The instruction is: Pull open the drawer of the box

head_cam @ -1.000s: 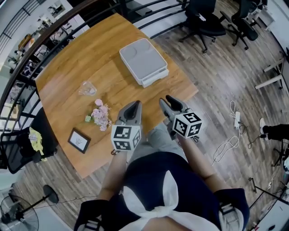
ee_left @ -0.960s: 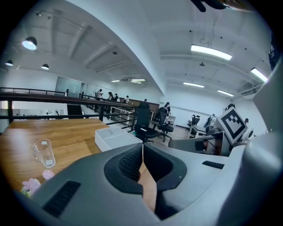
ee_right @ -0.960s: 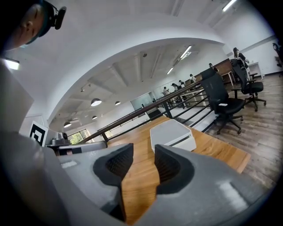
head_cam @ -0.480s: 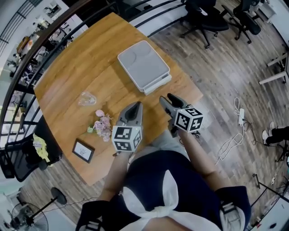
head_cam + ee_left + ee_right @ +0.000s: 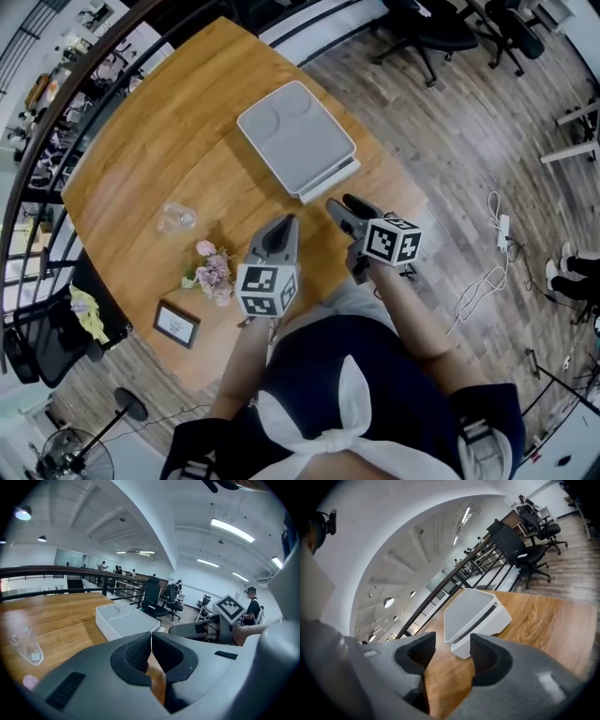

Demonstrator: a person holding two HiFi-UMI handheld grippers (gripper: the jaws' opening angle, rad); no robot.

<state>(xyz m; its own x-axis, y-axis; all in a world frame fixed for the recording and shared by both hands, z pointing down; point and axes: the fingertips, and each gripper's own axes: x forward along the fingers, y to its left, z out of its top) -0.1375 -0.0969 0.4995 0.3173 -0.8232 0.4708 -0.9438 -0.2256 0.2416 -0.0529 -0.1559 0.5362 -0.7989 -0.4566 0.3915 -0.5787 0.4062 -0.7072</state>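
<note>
A flat white box (image 5: 295,134) lies on the wooden table (image 5: 141,141), its drawer front (image 5: 330,178) facing me. My right gripper (image 5: 341,206) hangs just short of that front, apart from it. Its jaws have just been opening and stand open with nothing between them. In the right gripper view the box (image 5: 474,612) shows just beyond the right gripper (image 5: 452,640). My left gripper (image 5: 283,227) is shut and empty, over the table nearer me and to the left. The left gripper view shows the left gripper (image 5: 151,638) with pads touching, the box (image 5: 123,620) ahead.
A clear glass (image 5: 176,217), a small bunch of pink flowers (image 5: 212,272) and a little picture frame (image 5: 176,324) sit on the table's left part. A railing borders the far side. Office chairs (image 5: 427,28) and a white cable (image 5: 487,272) are on the floor to the right.
Both grippers have moved forward and down toward the box's near edge. The right gripper has rolled and its jaws stand wider apart. The left jaws stay shut.
</note>
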